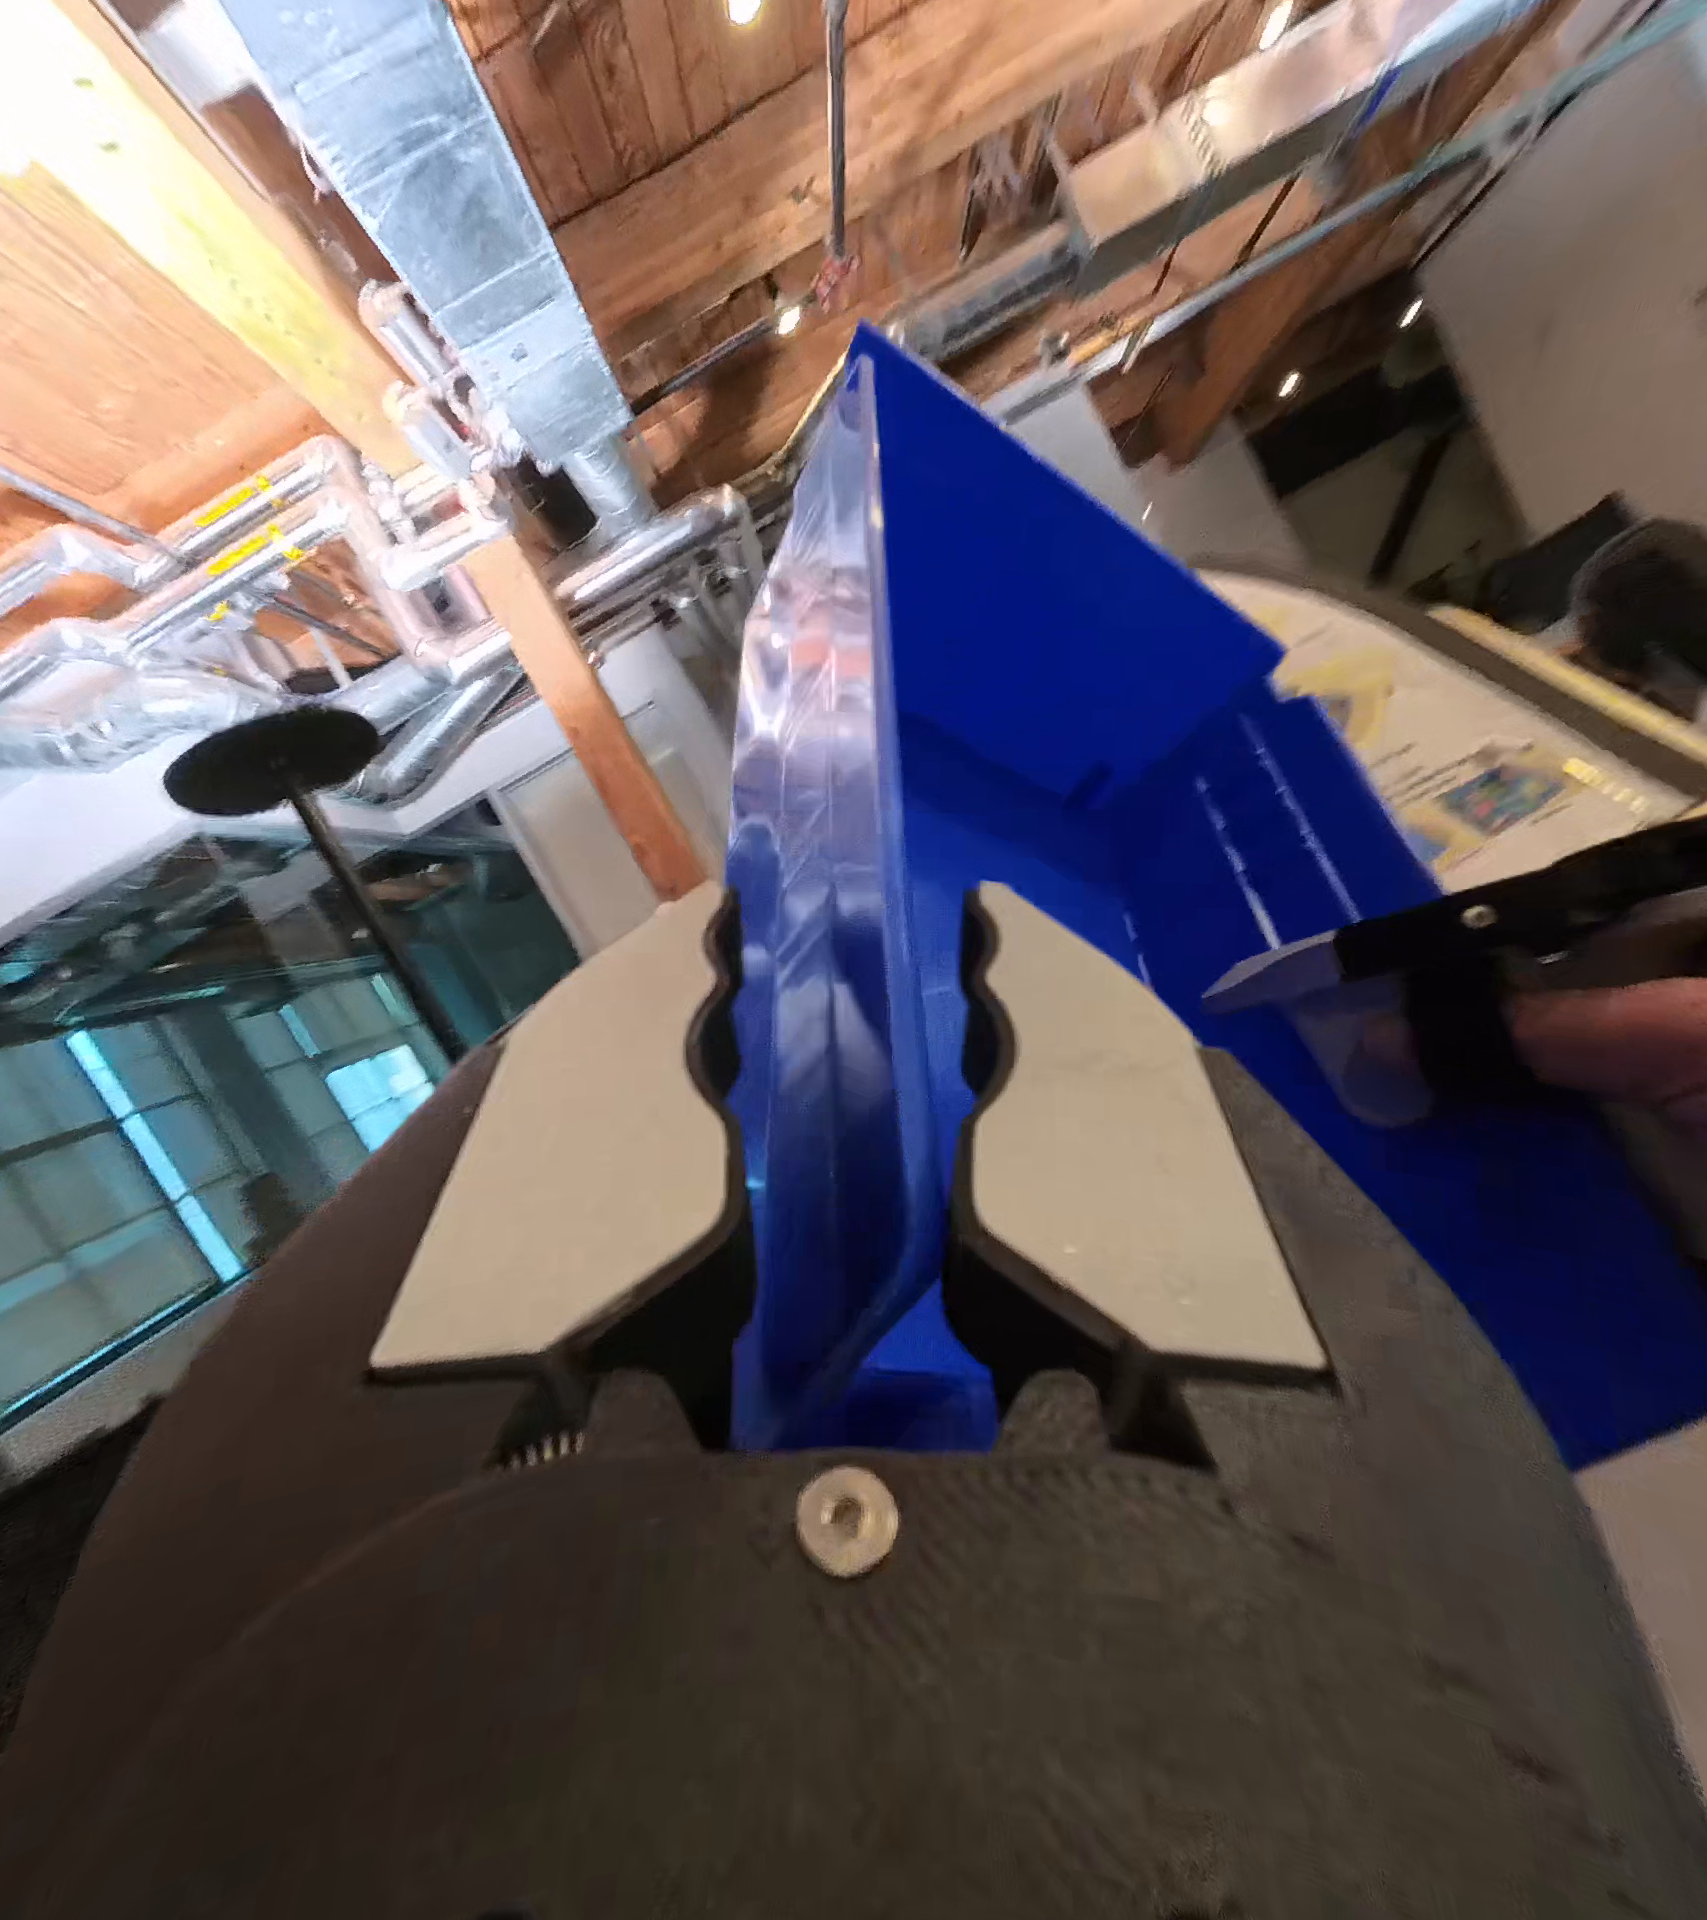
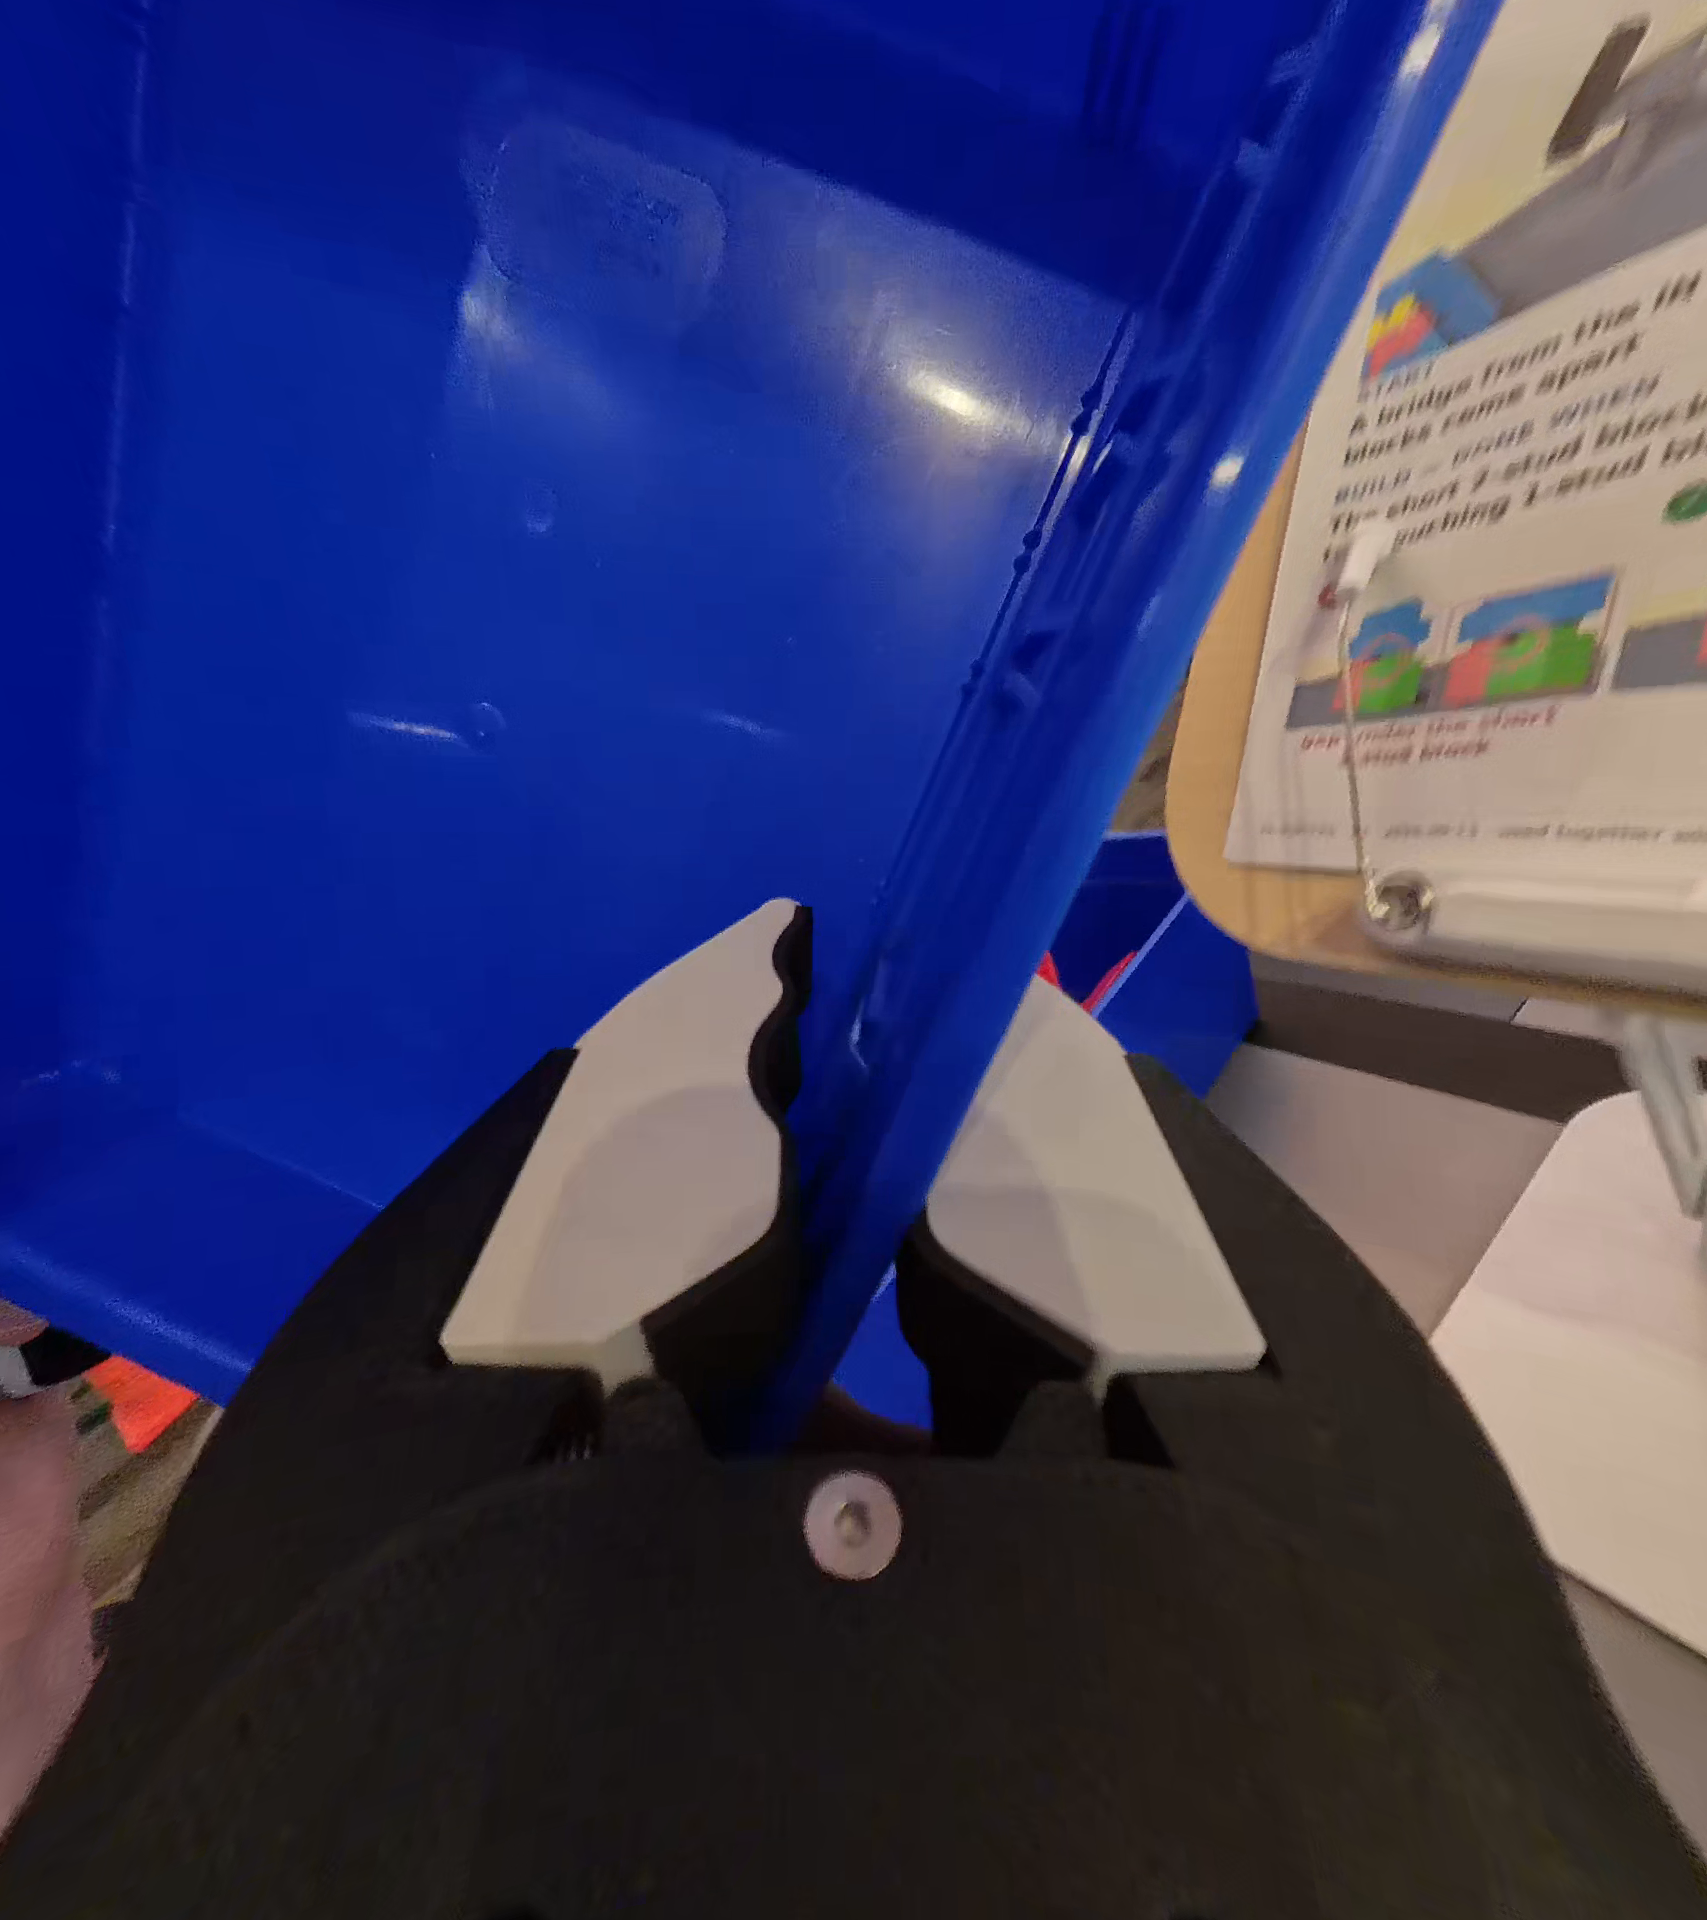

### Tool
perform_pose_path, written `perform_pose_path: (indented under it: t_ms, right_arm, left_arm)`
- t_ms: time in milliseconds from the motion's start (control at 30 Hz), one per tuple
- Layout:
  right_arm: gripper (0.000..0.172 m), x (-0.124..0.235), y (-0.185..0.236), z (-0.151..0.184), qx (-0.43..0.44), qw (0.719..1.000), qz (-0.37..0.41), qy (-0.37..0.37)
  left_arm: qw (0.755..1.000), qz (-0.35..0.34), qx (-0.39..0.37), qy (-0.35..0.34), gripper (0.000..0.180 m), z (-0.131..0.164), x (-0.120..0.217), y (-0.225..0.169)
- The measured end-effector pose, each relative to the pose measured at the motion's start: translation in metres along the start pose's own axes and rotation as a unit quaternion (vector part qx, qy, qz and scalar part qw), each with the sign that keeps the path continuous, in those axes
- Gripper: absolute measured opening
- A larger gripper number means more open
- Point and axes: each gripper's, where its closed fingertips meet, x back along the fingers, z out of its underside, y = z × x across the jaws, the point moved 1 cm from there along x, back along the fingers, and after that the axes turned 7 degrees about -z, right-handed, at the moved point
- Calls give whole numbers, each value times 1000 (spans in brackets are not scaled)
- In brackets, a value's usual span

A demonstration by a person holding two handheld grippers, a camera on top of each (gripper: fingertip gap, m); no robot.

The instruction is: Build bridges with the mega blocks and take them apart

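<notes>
Left gripper (image 1: 854, 997), nearest the left wrist camera: black body, pale grey fingers (image 1: 610, 1143) with dark wavy pads. The glossy rim of a blue plastic bin (image 1: 1015, 644) runs up between them. The jaws stand partly apart; the left pad lies along the rim and the right pad sits close against its other side, though whether that one presses I cannot tell. The bin is lifted and tipped, its open inside turned to the right of this tool, its wall blocking most of the view ahead.

Right of the left gripper, at the bin's far edge: the right gripper (image 1: 1275, 982) comes in from the side, a person's hand (image 1: 1659, 1049) wrapped round it. One of its fingers lies against the blue wall.

Beyond and above the left tool: timber ceiling, silver insulated ducting (image 1: 475, 239), a black round-topped stand (image 1: 272, 764), glass partitions lower left.

Right wrist view: right gripper (image 2: 875, 997) narrowly parted, clamped on the bin's ribbed side wall (image 2: 1088, 582). Left pad lies flat on the inner face; the right fingertip is hidden behind the wall. The bin's smooth blue inside fills everything left of and ahead of this tool, and no blocks show in the part seen.

Right of the right gripper: a printed instruction sheet (image 2: 1514, 520) on a tan wooden board (image 2: 1233, 727), held by a metal stand (image 2: 1701, 1174) over a white sheet on the grey table (image 2: 1348, 1112).

Just past the right fingertip, lower down: a second blue bin (image 2: 1181, 987) with something red (image 2: 1103, 982) showing inside, too small to identify. An orange-red block (image 2: 137, 1403) lies below the tipped bin, left of the tool.
</notes>
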Motion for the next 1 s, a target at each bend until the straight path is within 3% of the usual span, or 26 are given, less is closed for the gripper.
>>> perform_pose_path:
  t_ms: [100,167,300,400,500,600,700,833,1000]
  right_arm:
    - [15,10,-1,-27,20,1000,9,-13]
    - [15,26,-4,-52,49,998,20,-30]
    - [15,85,-22,-106,113,991,65,-42]
    - [15,143,-45,-138,153,981,111,-33]
    - [15,207,-72,-156,167,975,149,1]
    - [15,270,-102,-165,179,962,203,46]
    - [15,323,-138,-159,174,944,251,122]
    - [15,380,-186,-141,155,918,304,201]
    - [15,428,-236,-110,84,902,324,273]
  left_arm:
    - [995,21,39,-91,52,-35,15,8]
    - [990,22,56,-132,50,-51,28,24]
    - [990,11,101,-100,49,-31,35,66]
    - [990,15,141,-26,47,15,28,86]
    - [987,22,140,80,50,85,18,89]
    - [965,55,200,161,55,152,11,76]
    - [945,56,207,248,60,211,10,65]
    - [916,58,234,320,64,257,13,54]
    - [893,63,242,374,64,288,14,39]
